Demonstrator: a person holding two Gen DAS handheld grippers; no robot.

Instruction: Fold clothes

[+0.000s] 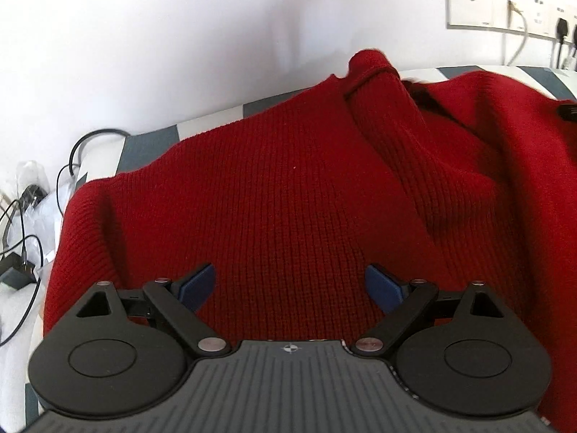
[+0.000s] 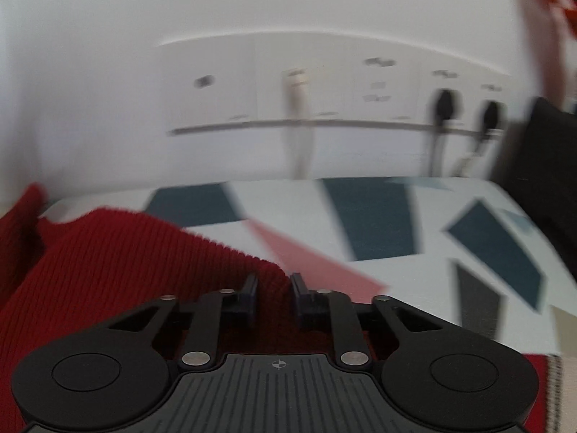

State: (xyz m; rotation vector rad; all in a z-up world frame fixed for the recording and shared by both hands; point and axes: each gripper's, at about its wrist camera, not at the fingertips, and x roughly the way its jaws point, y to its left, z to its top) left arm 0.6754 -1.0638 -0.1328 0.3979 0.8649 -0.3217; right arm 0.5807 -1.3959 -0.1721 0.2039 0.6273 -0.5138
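The right fingers (image 2: 256,297) pinched a corner of the red sweater (image 1: 288,187) lying on the patterned desk (image 2: 378,216), the left fingers (image 1: 202,285) hung wide apart above it, and the soft knit might slip out.

The left gripper (image 1: 290,287) hangs over a red knitted sweater (image 1: 274,195), and its 2 blue fingertips (image 1: 197,285) stand wide apart with nothing between them. The sweater lies spread on a surface with a dark and white pattern (image 1: 151,144). At the upper right the knit rises into a thick fold (image 1: 414,133) with a ribbed edge on top. Behind is a white wall (image 1: 180,36), and on it, at the far right, a panel of sockets (image 1: 505,7) with plugs. At the left edge black cables (image 1: 25,216) lie beside clear plastic bags (image 1: 50,213).
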